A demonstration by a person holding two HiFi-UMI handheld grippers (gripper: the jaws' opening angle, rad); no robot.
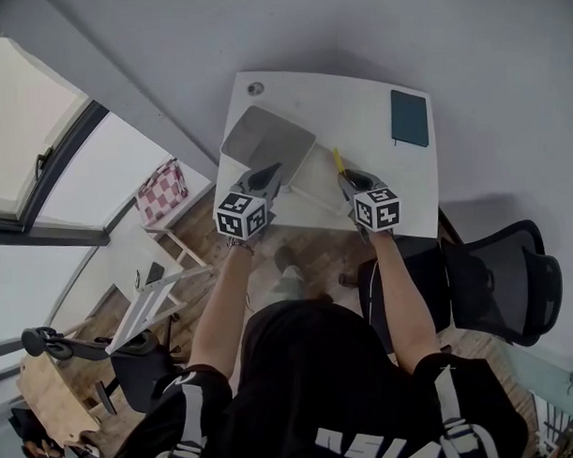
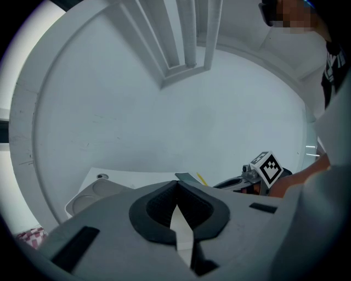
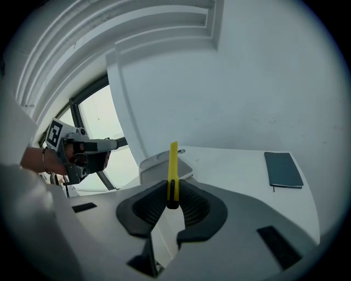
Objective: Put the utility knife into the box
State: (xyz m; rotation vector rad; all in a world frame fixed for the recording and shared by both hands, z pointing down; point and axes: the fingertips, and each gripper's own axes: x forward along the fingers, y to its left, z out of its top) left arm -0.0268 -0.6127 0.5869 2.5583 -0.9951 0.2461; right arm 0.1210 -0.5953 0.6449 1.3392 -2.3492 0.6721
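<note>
My left gripper (image 1: 263, 182) and right gripper (image 1: 353, 185) are at the near edge of the white table (image 1: 357, 99). There's plenty of bare top between the gray box (image 1: 267, 139) and the dark notebook (image 1: 409, 118). Left jaws are pinched together on nothing. Right jaws are clamped on the utility knife (image 3: 173, 164), which is slim and yellow and pokes forward just beside the box.

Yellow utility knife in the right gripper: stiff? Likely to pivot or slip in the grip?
The utility knife looks rigid: straight, no sag above the right gripper. Held near one end, so it may pivot if bumped. Ribbed pads likely limit slipping.
</note>
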